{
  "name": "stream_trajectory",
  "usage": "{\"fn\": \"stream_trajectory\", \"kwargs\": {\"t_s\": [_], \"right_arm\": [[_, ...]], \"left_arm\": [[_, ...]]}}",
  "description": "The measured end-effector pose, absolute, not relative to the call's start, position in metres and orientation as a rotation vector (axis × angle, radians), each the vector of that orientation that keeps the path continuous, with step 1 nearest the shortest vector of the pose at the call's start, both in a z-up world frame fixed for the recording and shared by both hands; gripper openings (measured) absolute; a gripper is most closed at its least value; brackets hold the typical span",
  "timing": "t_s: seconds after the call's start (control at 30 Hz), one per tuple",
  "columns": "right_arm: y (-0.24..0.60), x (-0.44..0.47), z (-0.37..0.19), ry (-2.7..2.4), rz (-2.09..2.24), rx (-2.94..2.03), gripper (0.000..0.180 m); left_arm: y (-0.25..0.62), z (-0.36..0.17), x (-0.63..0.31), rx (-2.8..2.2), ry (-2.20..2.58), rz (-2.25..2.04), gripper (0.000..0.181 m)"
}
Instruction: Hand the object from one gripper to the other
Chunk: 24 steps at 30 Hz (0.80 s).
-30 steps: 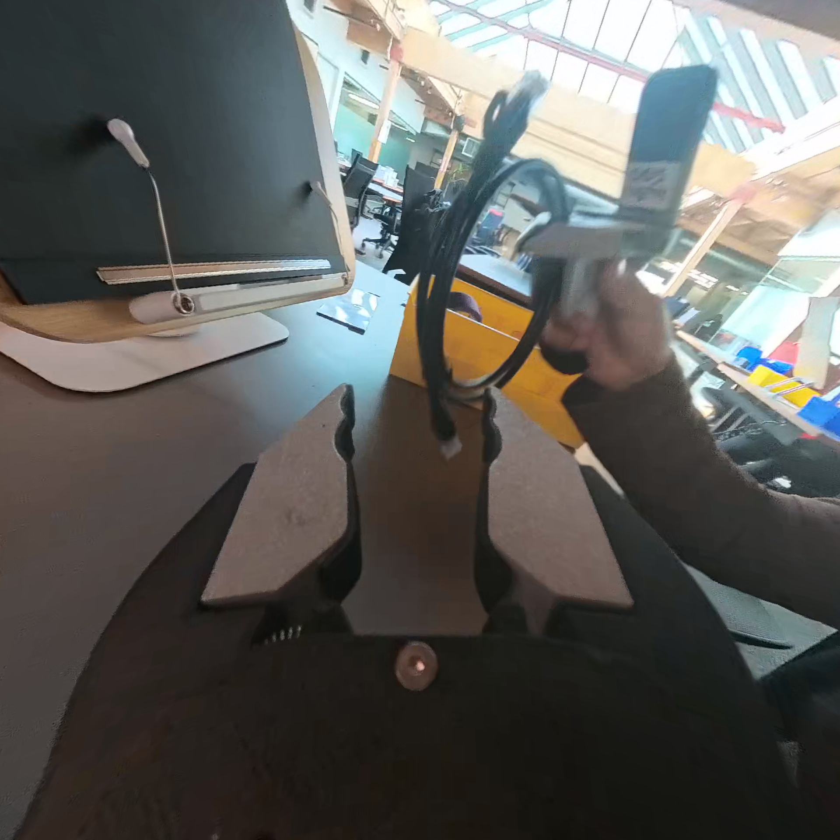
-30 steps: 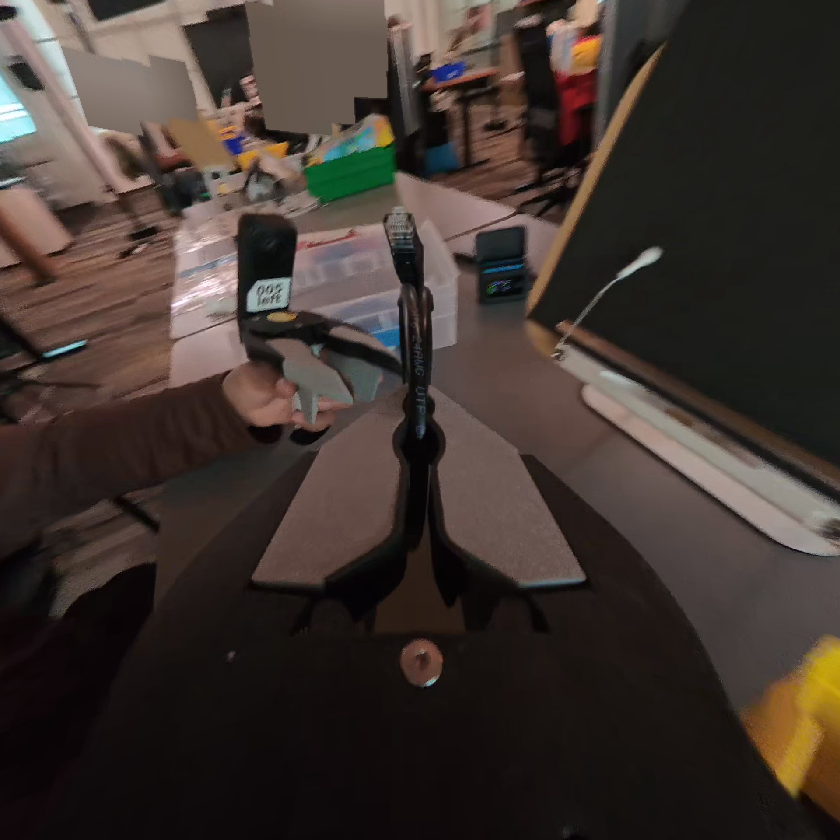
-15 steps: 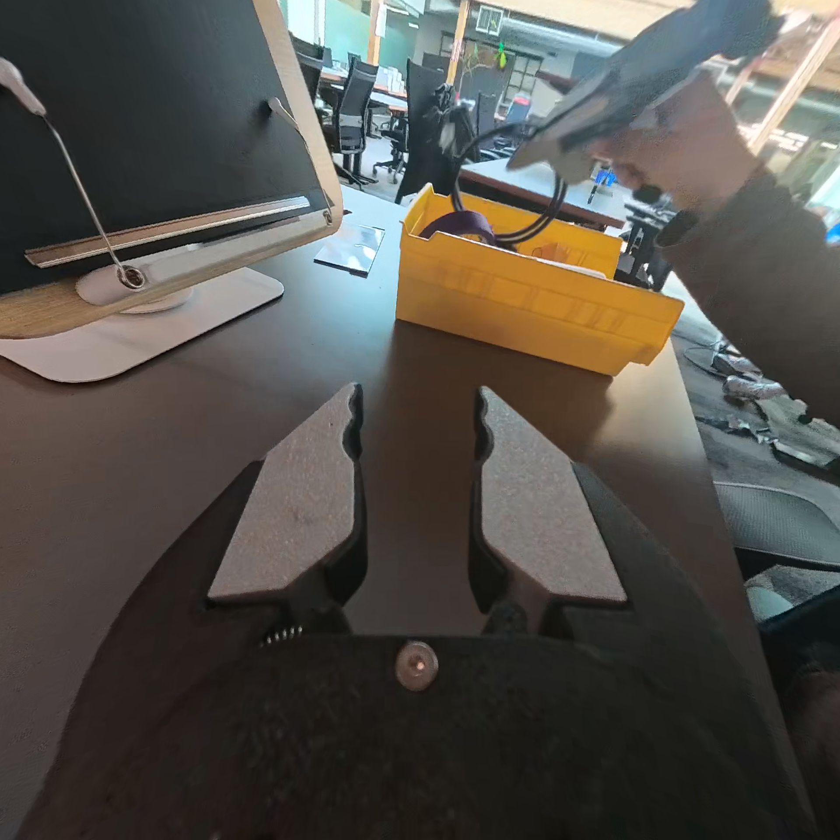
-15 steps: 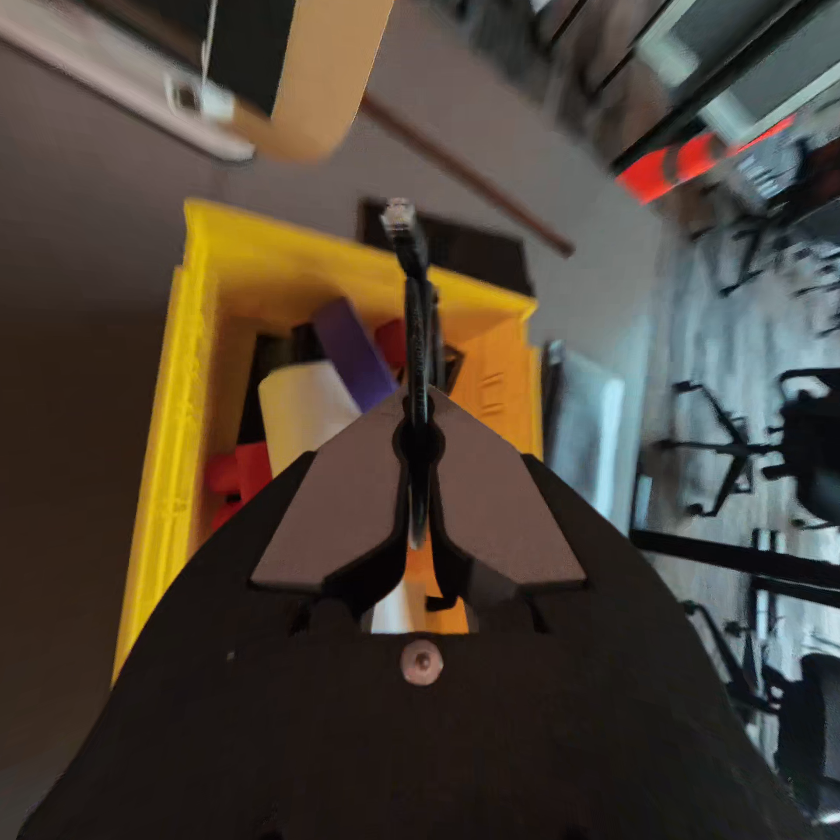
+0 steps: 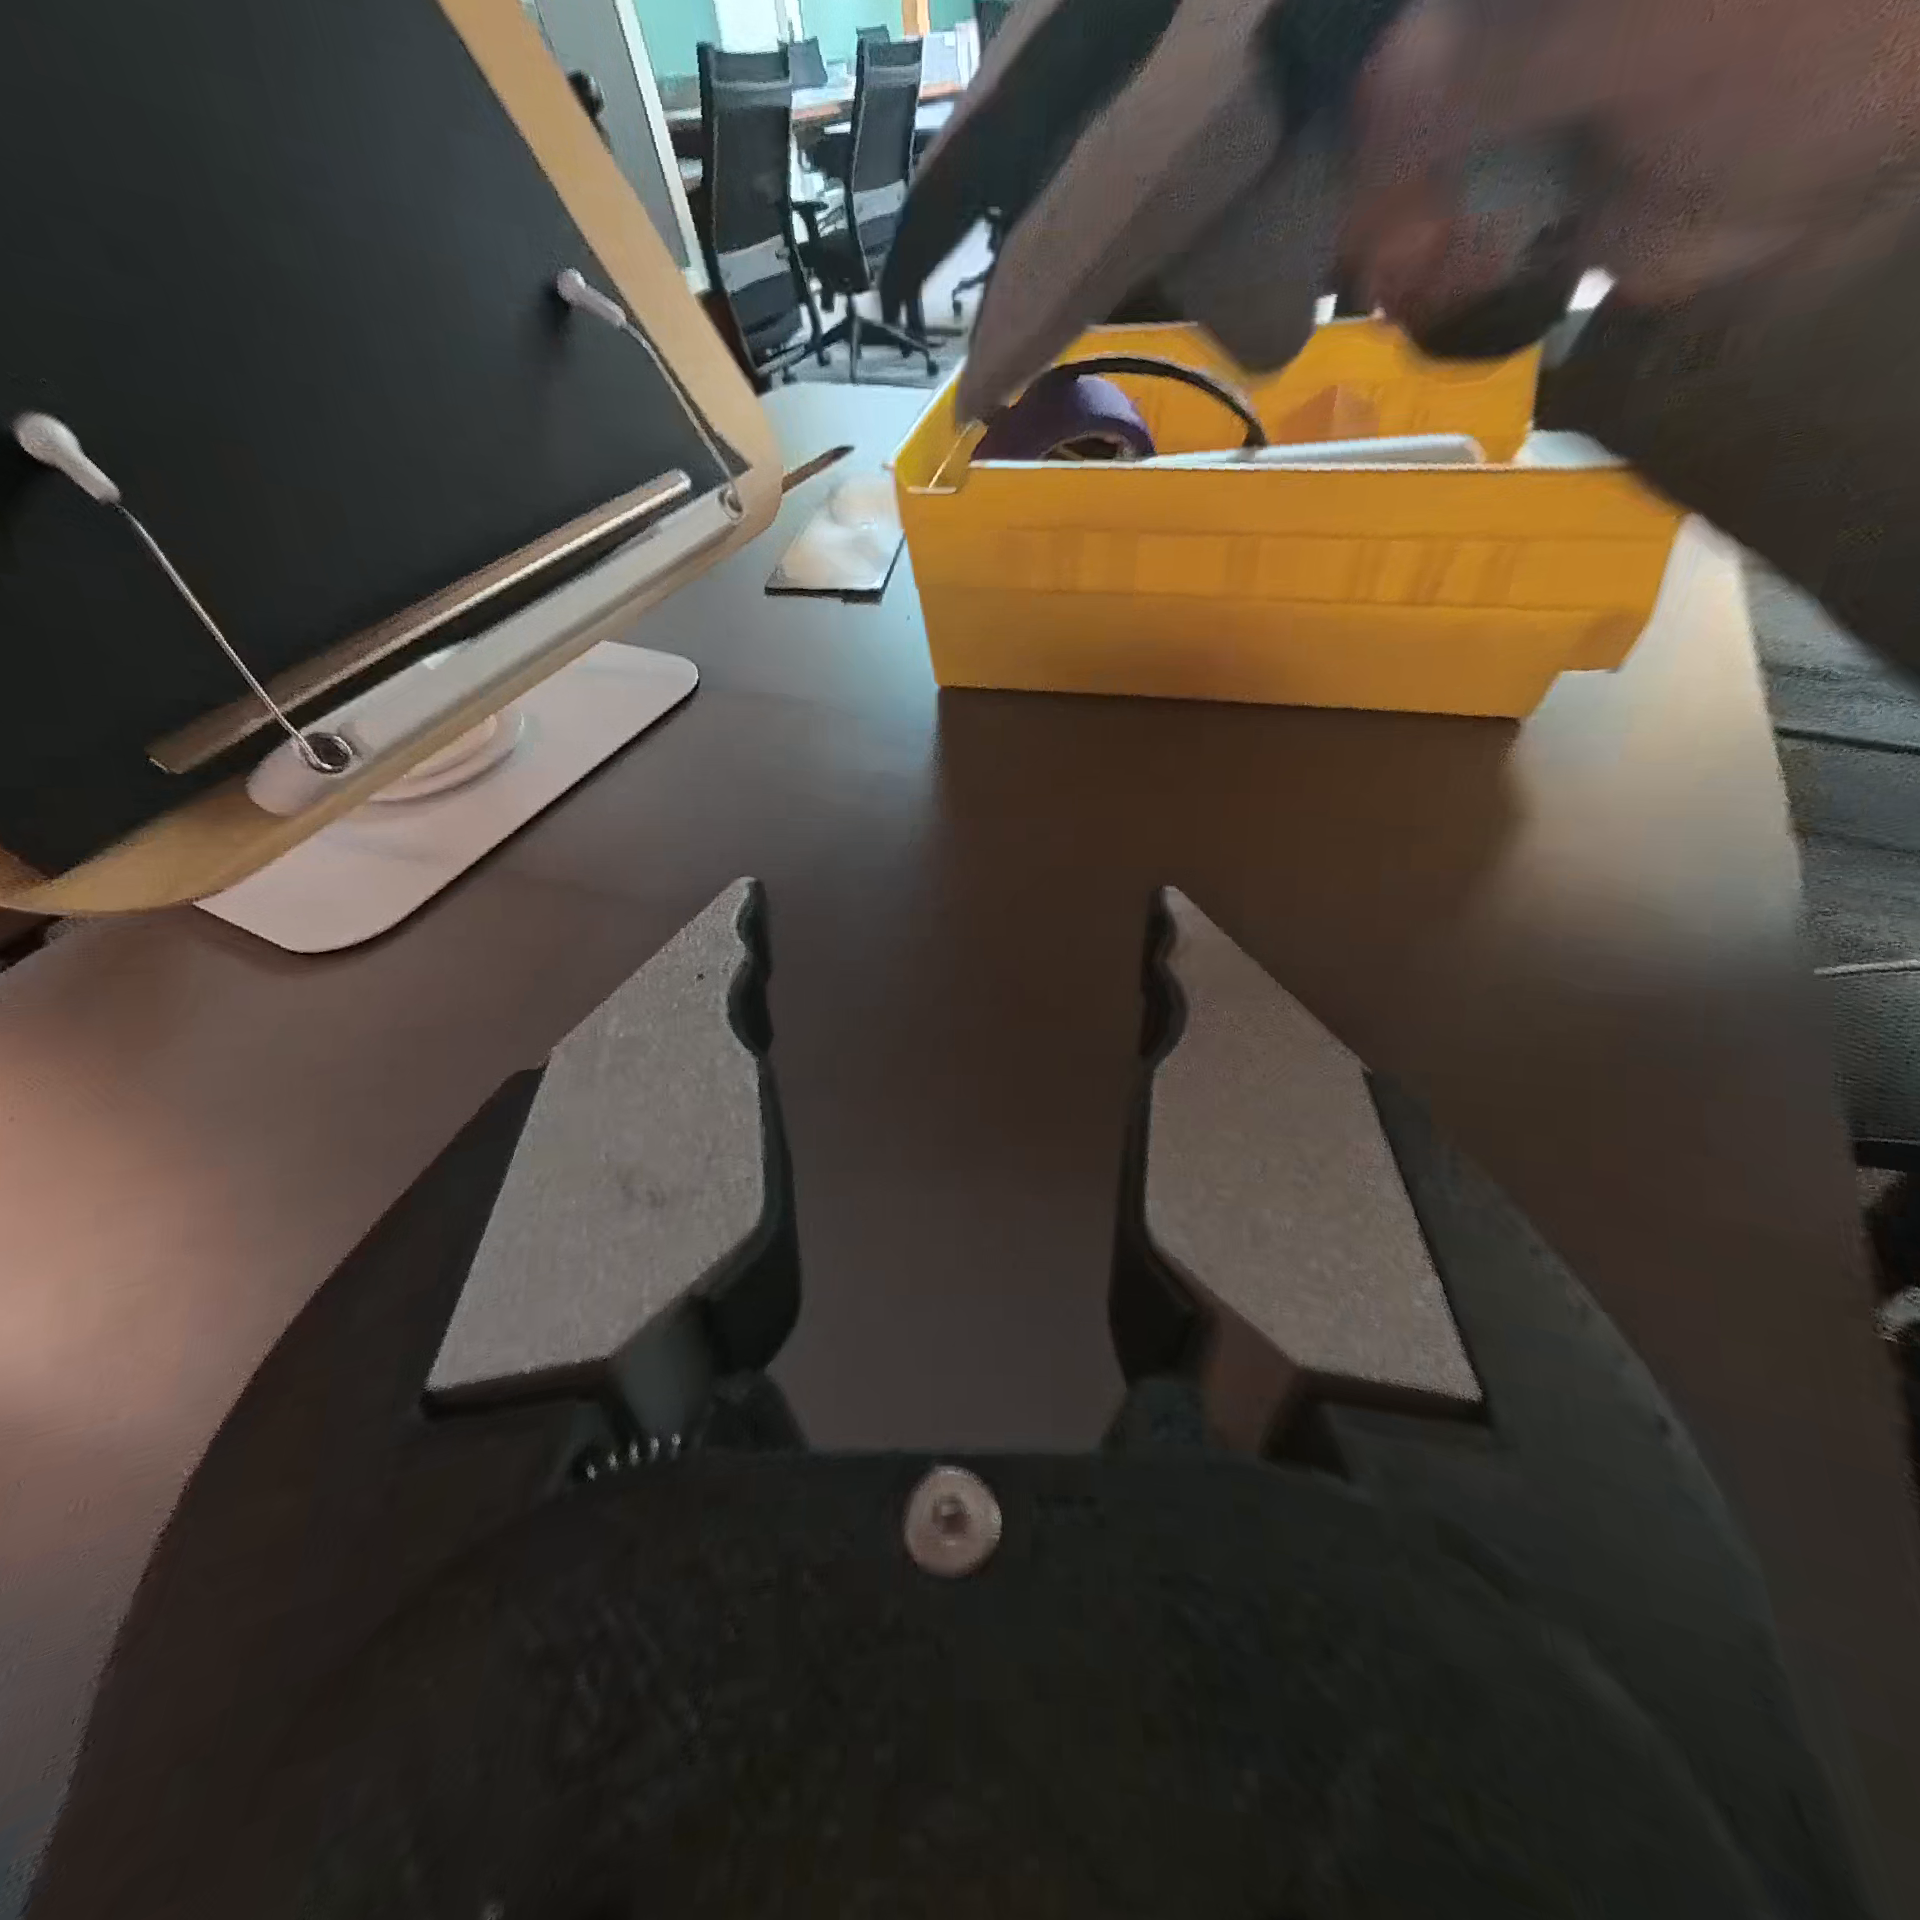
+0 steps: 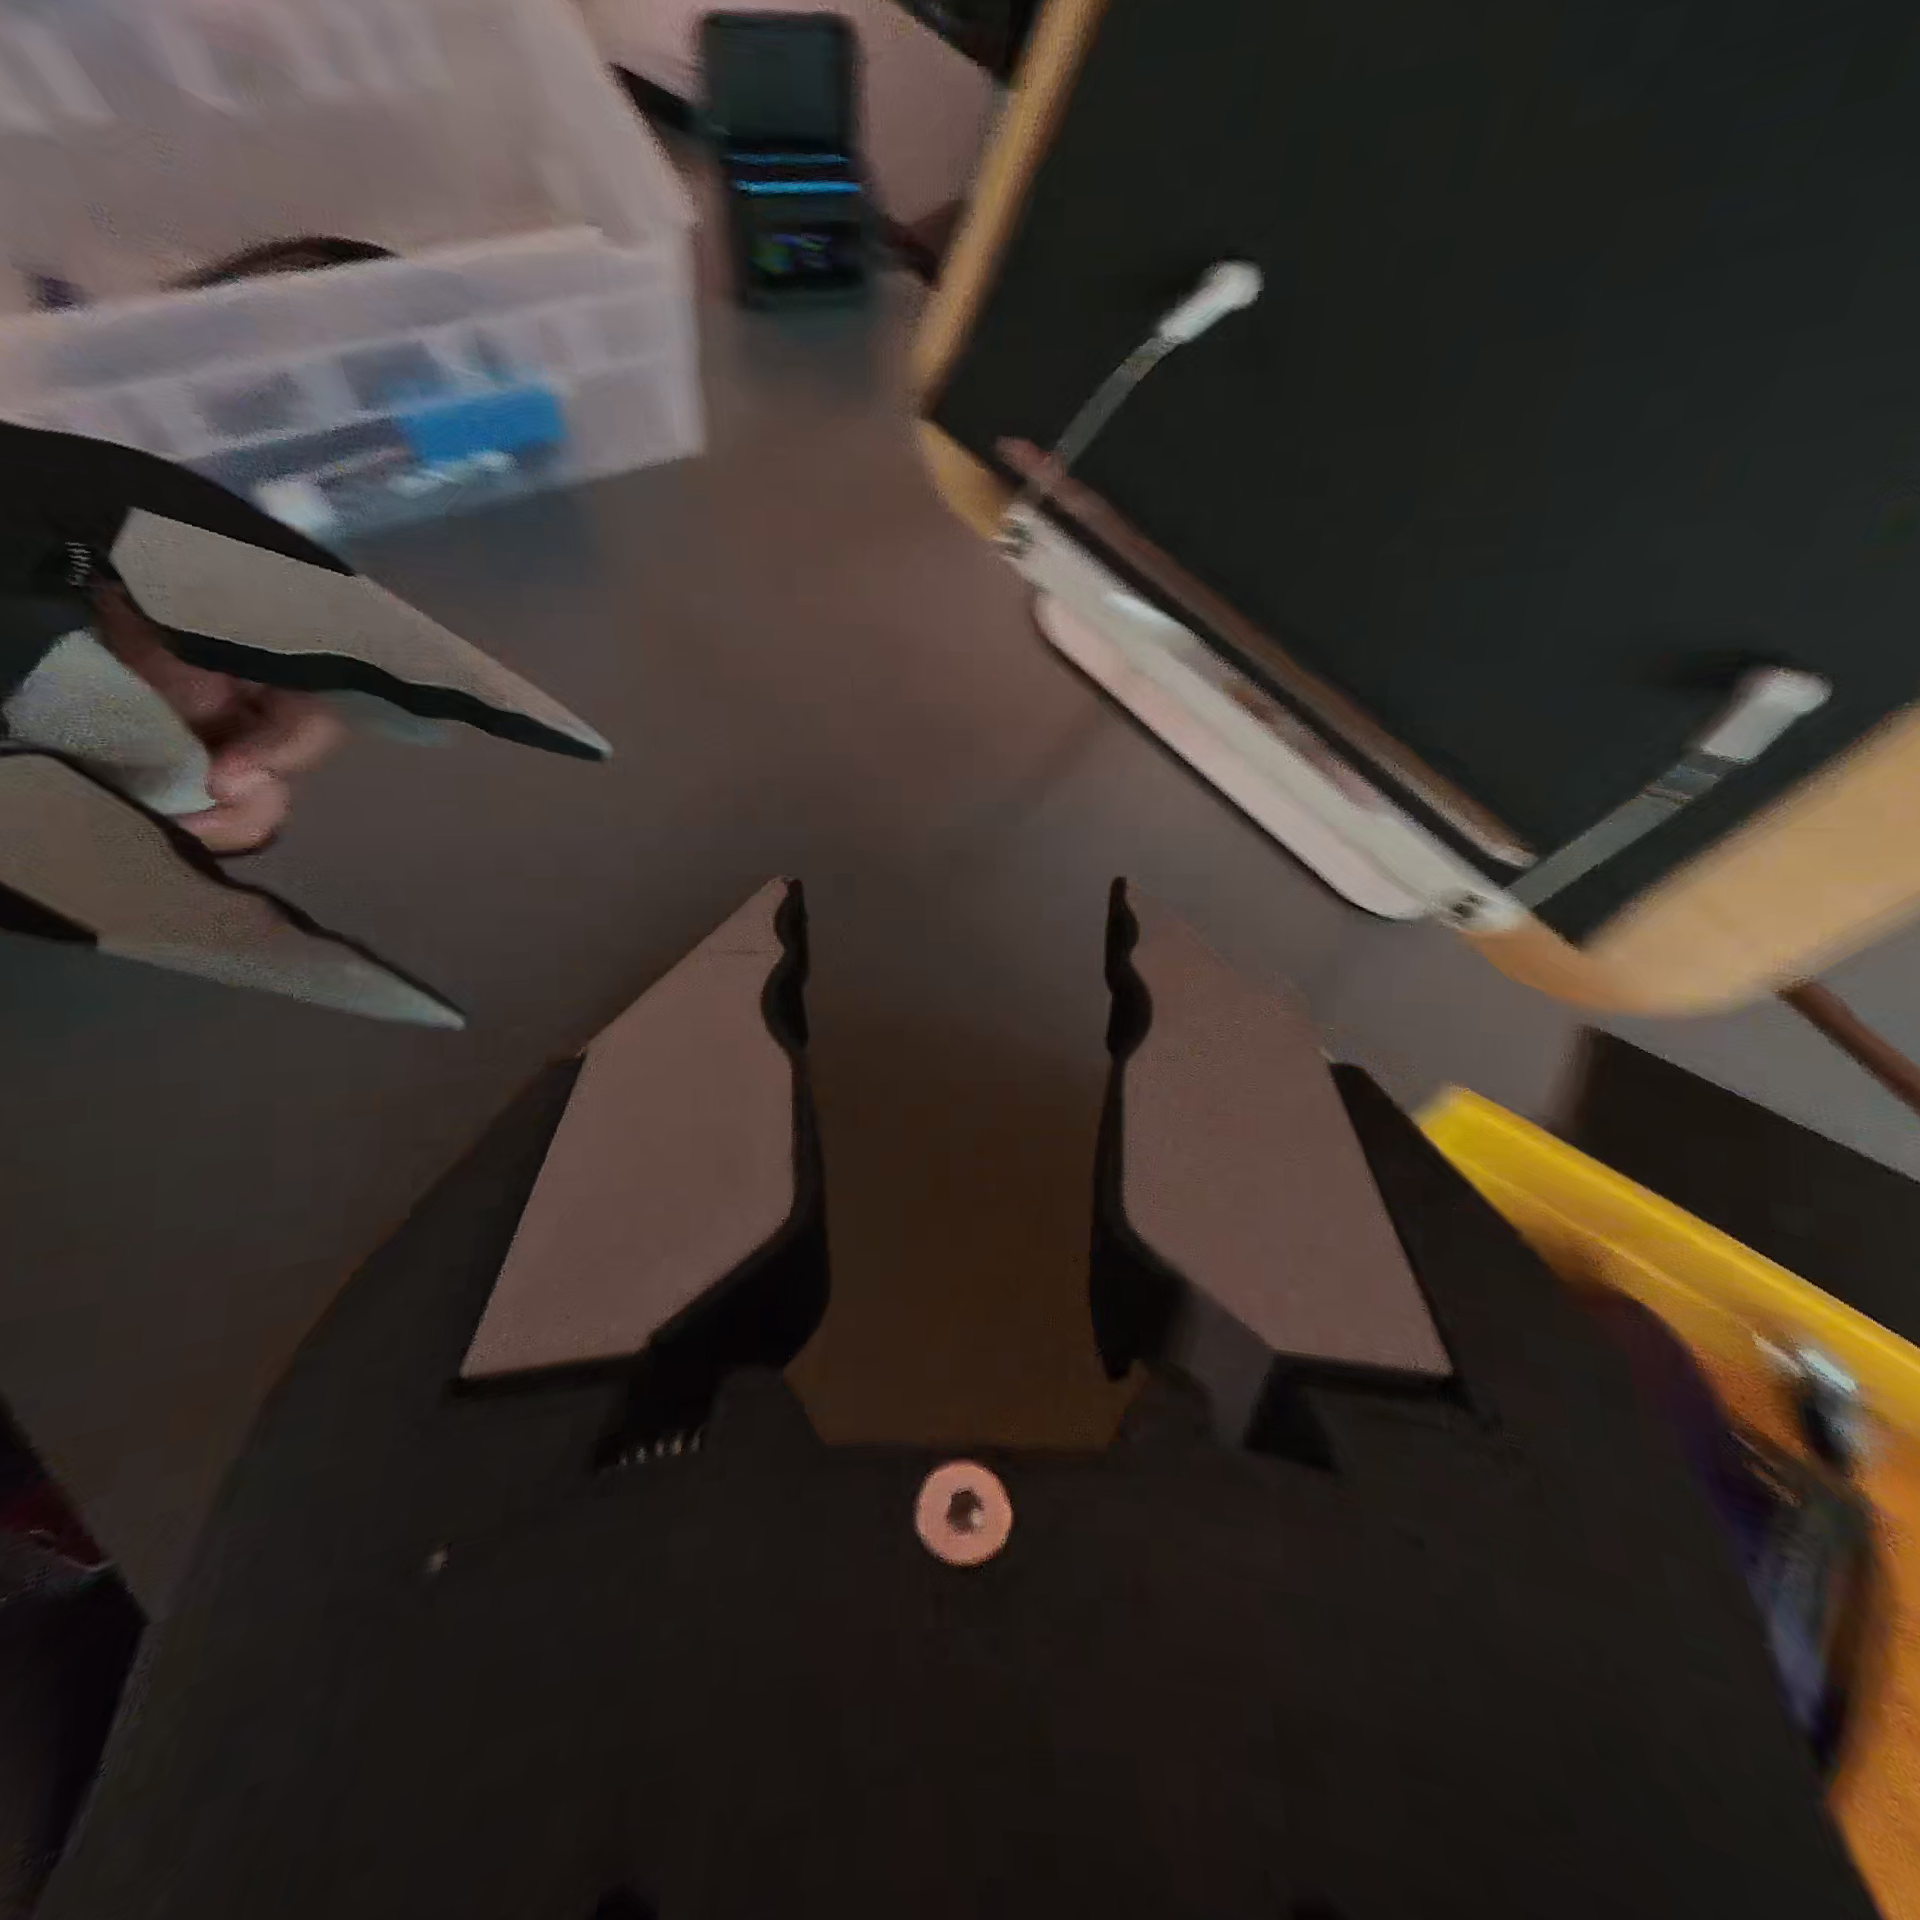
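The black cable (image 5: 1216, 387) lies as a loop inside the yellow bin (image 5: 1247, 603), next to a purple roll (image 5: 1081, 421). My left gripper (image 5: 951, 914) is open and empty, low over the dark table in front of the bin. My right gripper (image 6: 951, 904) is open and empty too. In the left wrist view it is a blur (image 5: 1122, 343) just above the bin. In the right wrist view the left gripper (image 6: 530, 888) shows at the left, open, and the bin's rim (image 6: 1621, 1226) is at the lower right.
A wooden book stand with a black board (image 5: 312, 416) on a white base stands at the table's left. A clear plastic organiser (image 6: 343, 343) and a small black device (image 6: 790, 177) sit farther off. Office chairs (image 5: 769, 208) stand beyond the table. My right tips are about 30 centimetres from the clear plastic organiser (image 6: 343, 343), my left tips only 20 centimetres.
My right gripper carried the cable over the yellow bin, opened and let it go there, then swung back toward the table. My left gripper stayed open and empty, its jaws a little wider.
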State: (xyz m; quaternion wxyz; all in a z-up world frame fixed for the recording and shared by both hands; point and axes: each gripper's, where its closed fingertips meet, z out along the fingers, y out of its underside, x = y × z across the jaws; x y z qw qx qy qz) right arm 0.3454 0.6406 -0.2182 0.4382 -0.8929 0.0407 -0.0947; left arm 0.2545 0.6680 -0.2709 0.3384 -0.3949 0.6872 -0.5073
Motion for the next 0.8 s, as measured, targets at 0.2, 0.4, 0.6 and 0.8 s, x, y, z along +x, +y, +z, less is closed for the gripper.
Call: {"fn": "stream_trajectory", "kwargs": {"t_s": [0.2, 0.4, 0.6, 0.8], "right_arm": [[0.695, 0.330, -0.317, 0.031, -0.161, -2.279, 0.051], [0.708, 0.337, -0.375, 0.098, -0.034, -2.341, 0.053], [0.706, 0.346, -0.377, 0.129, -0.059, -2.322, 0.056], [0.705, 0.346, -0.377, 0.126, -0.078, -2.325, 0.055]], "left_arm": [[0.680, -0.228, 0.175, -0.982, 1.744, -1.384, 0.062], [0.808, -0.196, 0.111, -1.124, 1.626, -1.054, 0.051], [0.928, -0.241, 0.114, -1.464, 1.636, -0.857, 0.062], [0.935, -0.316, 0.130, -1.691, 1.905, -0.896, 0.066]]}}
